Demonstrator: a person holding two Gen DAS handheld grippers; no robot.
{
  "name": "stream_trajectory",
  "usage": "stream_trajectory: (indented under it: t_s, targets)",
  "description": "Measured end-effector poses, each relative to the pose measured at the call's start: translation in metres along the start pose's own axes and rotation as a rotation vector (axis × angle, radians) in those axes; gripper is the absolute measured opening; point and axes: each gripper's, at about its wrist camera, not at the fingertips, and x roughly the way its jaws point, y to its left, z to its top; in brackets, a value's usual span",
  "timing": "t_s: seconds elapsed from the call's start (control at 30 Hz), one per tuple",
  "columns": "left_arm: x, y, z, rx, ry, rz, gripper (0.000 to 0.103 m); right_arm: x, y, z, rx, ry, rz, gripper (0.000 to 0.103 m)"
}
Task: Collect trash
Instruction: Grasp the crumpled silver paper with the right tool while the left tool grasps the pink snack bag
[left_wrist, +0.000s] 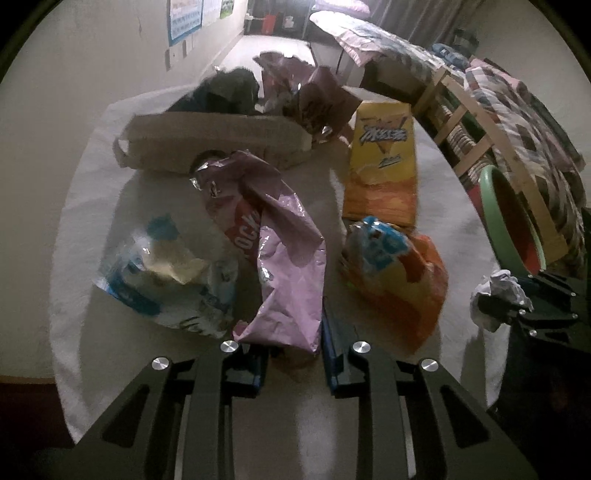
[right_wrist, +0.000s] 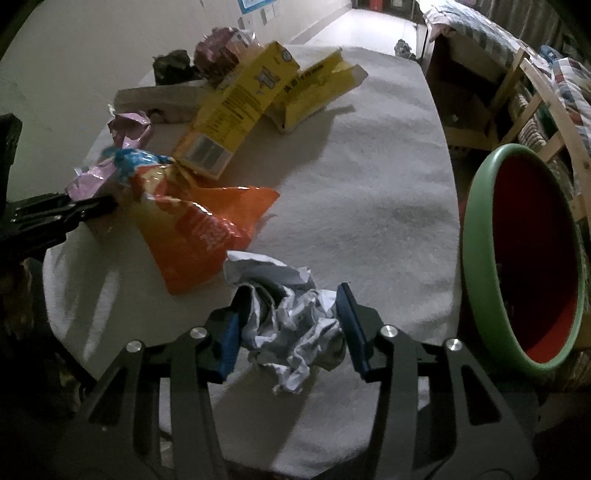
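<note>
My left gripper (left_wrist: 295, 347) has its jaws around the near end of a crumpled pink snack bag (left_wrist: 284, 266); the bag sits between the fingers. My right gripper (right_wrist: 291, 325) is shut on a crumpled white paper ball (right_wrist: 291, 317), seen also in the left wrist view (left_wrist: 498, 295), just above the white table. A green bin with a red inside (right_wrist: 524, 254) stands at the table's right edge, close to the right gripper. An orange chip bag (right_wrist: 199, 229) lies left of the paper ball.
On the table (right_wrist: 362, 184) lie a yellow box (left_wrist: 382, 162), a blue-white plastic wrapper (left_wrist: 166, 273), a cardboard piece (left_wrist: 210, 142), a maroon bag (left_wrist: 310, 96) and a black item (left_wrist: 225, 92). A wooden rack (left_wrist: 491, 133) with quilts stands to the right.
</note>
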Motion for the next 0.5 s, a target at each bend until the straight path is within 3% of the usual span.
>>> stream_trajectory:
  t_s: [0.5]
  targets:
    - [-0.076,-0.015,-0.012,0.011,-0.133,0.0,0.021,-0.051,0.021,0.005,-0.021,-0.114,0.035,0.047]
